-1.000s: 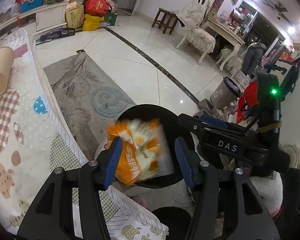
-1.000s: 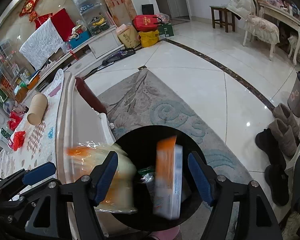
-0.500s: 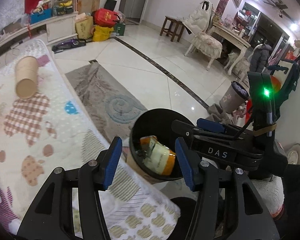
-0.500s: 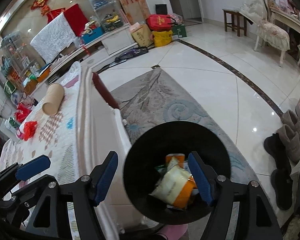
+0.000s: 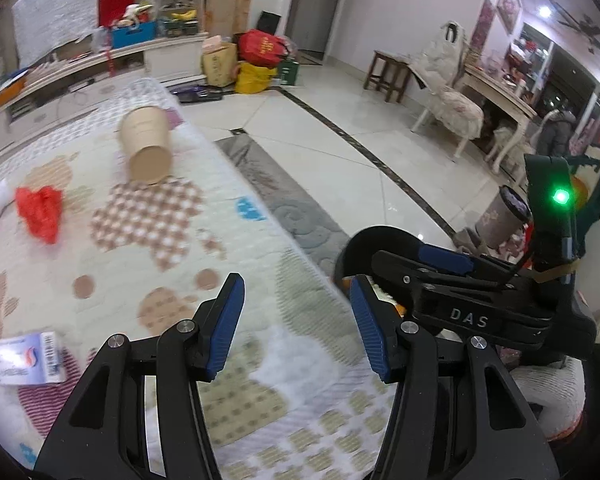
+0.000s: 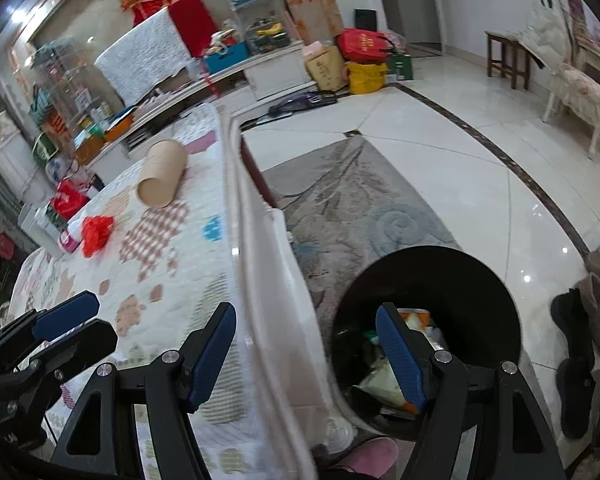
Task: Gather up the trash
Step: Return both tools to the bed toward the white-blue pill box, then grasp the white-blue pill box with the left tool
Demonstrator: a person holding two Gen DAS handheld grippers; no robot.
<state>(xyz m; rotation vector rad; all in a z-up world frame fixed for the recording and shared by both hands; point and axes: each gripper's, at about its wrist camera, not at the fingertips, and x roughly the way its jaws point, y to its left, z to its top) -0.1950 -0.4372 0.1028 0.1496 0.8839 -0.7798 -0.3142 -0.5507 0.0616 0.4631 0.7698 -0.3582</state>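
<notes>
My left gripper [image 5: 296, 304] stands open and empty over the patterned table cover [image 5: 148, 240]. My right gripper [image 6: 306, 336] is open and empty too, above the table's edge beside the black bin [image 6: 480, 276], which holds wrappers [image 6: 380, 376]. On the cover lie a cardboard tube [image 5: 146, 148], a crumpled red wrapper [image 5: 40, 212] and a small white box [image 5: 24, 358]. The right wrist view shows the cardboard tube [image 6: 162, 180], the red wrapper [image 6: 96, 232] and the left gripper [image 6: 66, 316] at lower left. In the left wrist view the bin [image 5: 380, 240] sits partly behind the right gripper [image 5: 444, 260].
A grey rug [image 6: 352, 208] and tiled floor [image 6: 460, 140] lie beyond the bin. Boots [image 6: 596, 292] stand at the right, a small waste basket [image 5: 500, 216] further off. Bags [image 5: 260, 60], a stool [image 5: 388, 72] and a chair [image 5: 448, 104] line the far side. A pink slipper [image 6: 368, 456] shows at the bottom.
The orange-and-white packet and the box dropped from the grippers into the bin. Both grippers then swung left, from over the bin to over the table cover.
</notes>
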